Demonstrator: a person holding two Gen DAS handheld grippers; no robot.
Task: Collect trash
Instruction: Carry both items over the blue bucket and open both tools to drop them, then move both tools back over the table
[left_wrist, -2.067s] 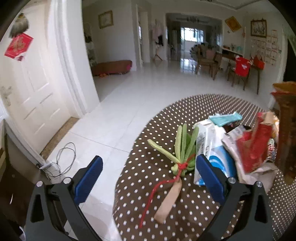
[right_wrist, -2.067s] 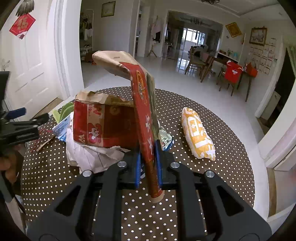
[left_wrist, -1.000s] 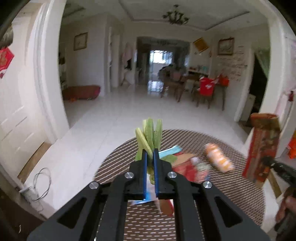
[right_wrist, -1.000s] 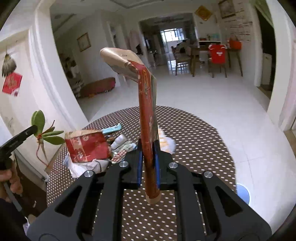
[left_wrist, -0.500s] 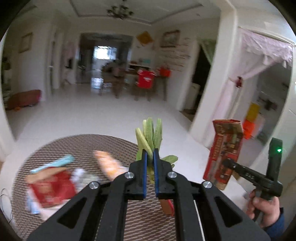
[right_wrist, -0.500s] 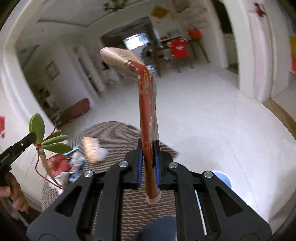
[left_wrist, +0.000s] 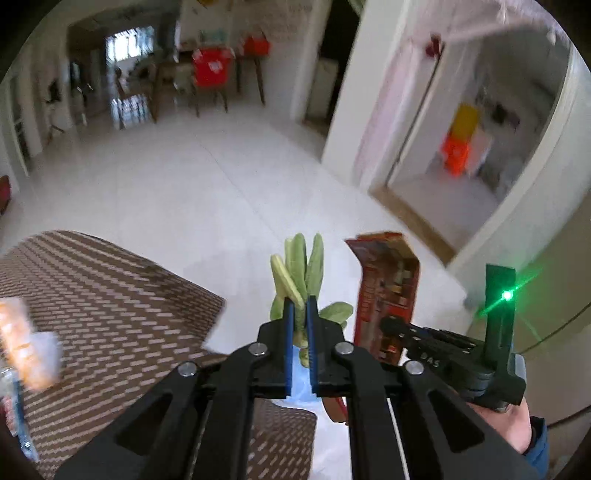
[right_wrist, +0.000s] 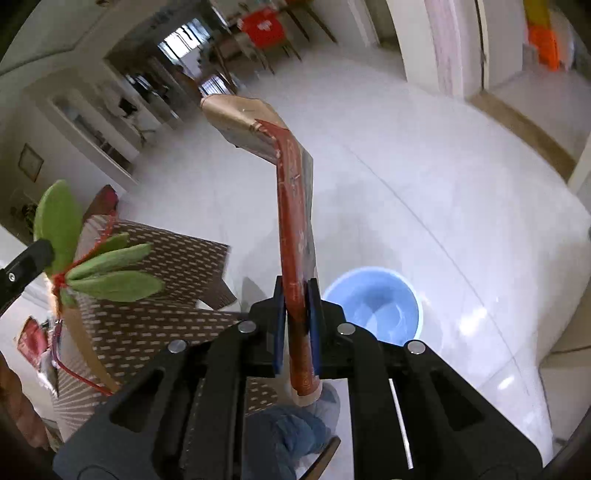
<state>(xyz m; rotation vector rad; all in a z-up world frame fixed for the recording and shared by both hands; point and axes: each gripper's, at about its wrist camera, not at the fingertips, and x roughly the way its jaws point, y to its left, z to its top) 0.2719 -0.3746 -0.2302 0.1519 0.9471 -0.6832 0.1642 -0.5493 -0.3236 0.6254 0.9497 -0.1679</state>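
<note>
Trash in both grippers. Left gripper (left_wrist: 299, 306): blue pads nearly closed, narrow gap, pinching the green leaf bundle (left_wrist: 297, 266) at its stem; leaves fan upward at centre frame, above the fingertips. In the right wrist view the same bundle sits at the left edge, tied w/ red string (right_wrist: 61, 280), a tan stalk (right_wrist: 86, 347) hanging down below the tie.

Right gripper (right_wrist: 297, 295): pads clamped on the red flattened carton (right_wrist: 293, 236), which stands up from the jaws thru the frame centre & bends over to the upper left into a tan, creased end. Its lower end pokes out below the pads. From the left wrist view the carton is at centre right, upright, printed face showing, w/ the right gripper's black body and a green LED (left_wrist: 508, 295) to its right and a hand (left_wrist: 513, 424) under it at lower right.

Blue bucket (right_wrist: 373, 304) on the white tile floor (right_wrist: 424, 177), just right of the right gripper's fingertips in frame, open top up; looks empty but glare makes it hard to tell.

Brown dotted tablecloth (left_wrist: 103, 306) fills the lower left of the left view; an orange-white wrapper (left_wrist: 26, 339) lies blurred at its left edge. More red packaging (right_wrist: 31, 339) at the far left of the right view.
</note>
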